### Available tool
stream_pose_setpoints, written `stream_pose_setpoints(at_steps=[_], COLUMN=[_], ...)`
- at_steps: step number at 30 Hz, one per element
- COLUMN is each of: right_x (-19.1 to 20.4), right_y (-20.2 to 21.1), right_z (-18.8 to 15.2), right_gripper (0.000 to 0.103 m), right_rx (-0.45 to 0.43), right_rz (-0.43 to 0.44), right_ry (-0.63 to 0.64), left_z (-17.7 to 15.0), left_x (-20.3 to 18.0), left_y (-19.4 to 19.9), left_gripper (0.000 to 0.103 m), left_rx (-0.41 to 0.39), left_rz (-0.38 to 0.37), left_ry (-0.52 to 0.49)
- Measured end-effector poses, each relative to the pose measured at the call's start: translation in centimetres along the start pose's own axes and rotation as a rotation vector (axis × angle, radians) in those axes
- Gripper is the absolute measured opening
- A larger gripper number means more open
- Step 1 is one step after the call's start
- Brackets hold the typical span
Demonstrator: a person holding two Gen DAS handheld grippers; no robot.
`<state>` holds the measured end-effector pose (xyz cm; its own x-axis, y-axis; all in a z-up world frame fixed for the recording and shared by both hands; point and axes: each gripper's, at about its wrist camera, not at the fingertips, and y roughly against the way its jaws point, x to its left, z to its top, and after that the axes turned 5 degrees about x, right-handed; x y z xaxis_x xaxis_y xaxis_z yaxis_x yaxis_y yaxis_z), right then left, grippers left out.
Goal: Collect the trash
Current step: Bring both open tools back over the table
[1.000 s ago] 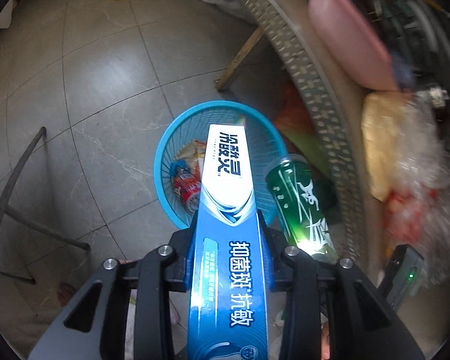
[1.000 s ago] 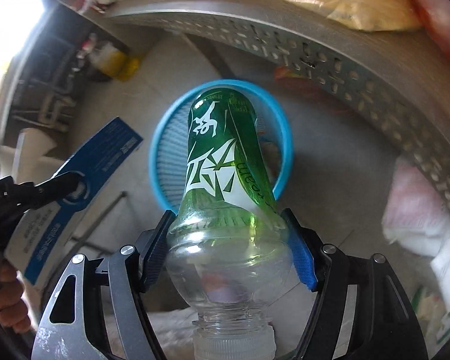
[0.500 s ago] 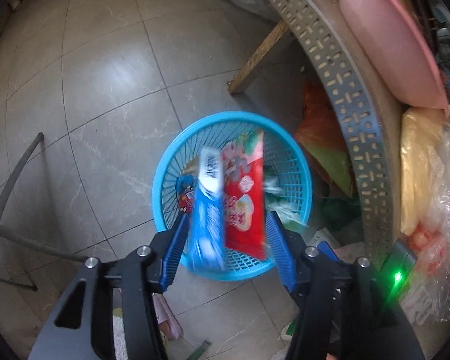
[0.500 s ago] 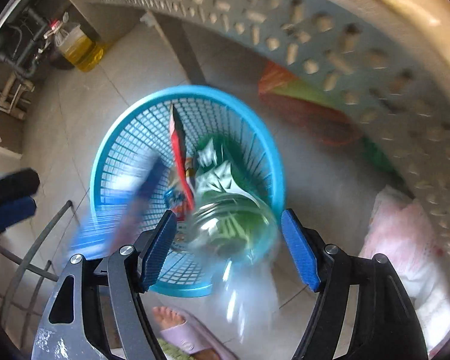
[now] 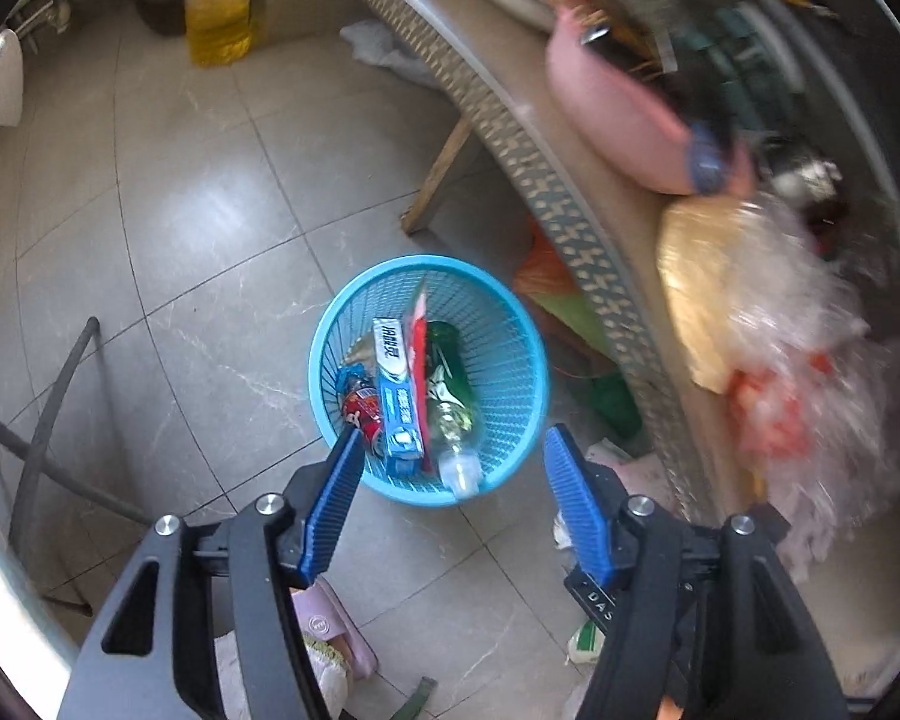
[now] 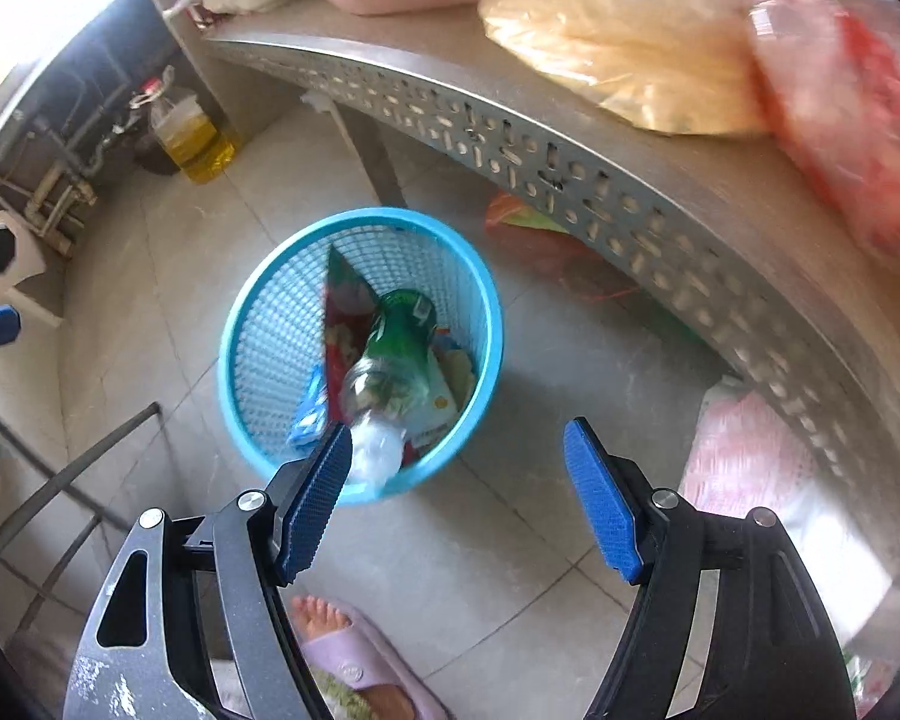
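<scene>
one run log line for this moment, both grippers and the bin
left gripper: open, empty | right gripper: open, empty | toothpaste box, green bottle: in blue basket

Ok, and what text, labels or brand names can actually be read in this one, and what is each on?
"DAS": white letters on the black object at the lower right of the left wrist view; the rest is cut off.
Toothpaste box: Chinese characters, too small to read.
Green bottle: white markings, blurred.
Slipper: round logo, too small.
</scene>
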<state>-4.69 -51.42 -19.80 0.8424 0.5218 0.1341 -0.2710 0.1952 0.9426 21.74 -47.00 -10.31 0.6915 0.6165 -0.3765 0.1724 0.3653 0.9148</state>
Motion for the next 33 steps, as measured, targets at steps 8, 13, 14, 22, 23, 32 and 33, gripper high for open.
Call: stream_pose_setpoints(at_steps=[8,13,14,22,23,32,33], right_x=[3.9,7.1,7.9,15.0,15.7,22.1,22.7], right_y=[6.3,11.2,12.1,18.3,19.0,21.6,21.8], right_z=[-2.3,-3.3,-3.5,-6.5,-6.9,-10.6,-11.0], right_gripper=[0.078,0.086,0.088,0.095,0.095,0.095,0.095], right_rx=[-0.046,-0.142,-0.166,-0.300,-0.304,-0.376,-0.395], right_rz=[0.138,0.203,0.210,0.268,0.276,0.211,0.200], right_ry=[0.127,0.229,0.253,0.461,0.479,0.604,0.622], left_z=[-8.4,-15.0,-16.2,-24.1,-24.9,-31.0,-31.5], left_x=[0.6,2.7,3.3,8.0,8.7,14.6,15.2], left_y=[10.4,15.9,16.8,22.9,23.5,26.9,27.2], left_gripper=[0.078,0.092,0.094,0.097,0.097,0.097,0.097], left_rx=[-0.258,-0.461,-0.490,-0.638,-0.651,-0.711,-0.719], left_rz=[-0.012,0.094,0.109,0.184,0.185,0.206,0.213], left_ry=[-0.095,-0.065,-0.050,0.079,0.094,0.292,0.311])
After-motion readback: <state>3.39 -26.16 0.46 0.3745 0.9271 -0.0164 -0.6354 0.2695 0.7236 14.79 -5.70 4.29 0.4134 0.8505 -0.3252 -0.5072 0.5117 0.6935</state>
